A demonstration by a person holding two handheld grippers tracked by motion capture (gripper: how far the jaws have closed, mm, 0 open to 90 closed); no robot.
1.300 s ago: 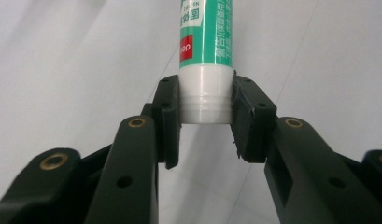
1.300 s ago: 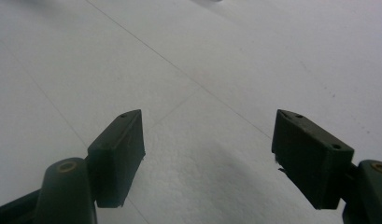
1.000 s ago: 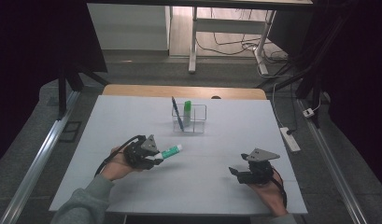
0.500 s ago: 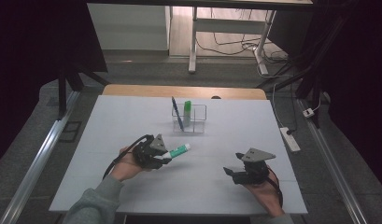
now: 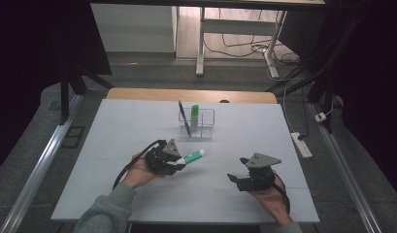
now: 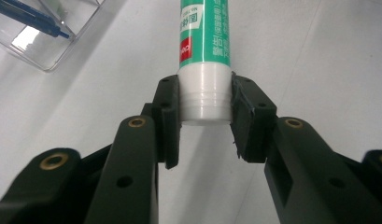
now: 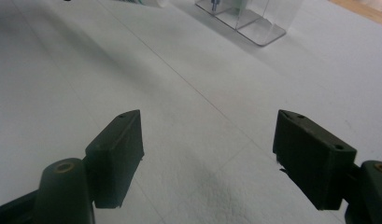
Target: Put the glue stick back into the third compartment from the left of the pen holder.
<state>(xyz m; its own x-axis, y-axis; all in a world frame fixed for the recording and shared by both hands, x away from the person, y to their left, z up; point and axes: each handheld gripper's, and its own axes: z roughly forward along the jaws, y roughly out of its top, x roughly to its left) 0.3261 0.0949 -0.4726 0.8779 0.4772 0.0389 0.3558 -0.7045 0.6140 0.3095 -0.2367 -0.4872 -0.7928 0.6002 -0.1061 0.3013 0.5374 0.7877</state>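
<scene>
Right gripper (image 7: 207, 154): two black block-shaped fingers (image 7: 116, 154) rise from the bottom edge, spread wide apart w/ nothing btwn them, just bare white counter (image 7: 188, 93) w/ thin seam lines. Top centre, far off: base of a clear plastic compartment box (image 7: 247, 18) stands on the counter. A strip of tan wood edge (image 7: 366, 7) shows at top right corner.

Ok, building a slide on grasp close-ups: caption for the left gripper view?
Left gripper clamps the white cap end of a green glue stick above the white table.
</scene>
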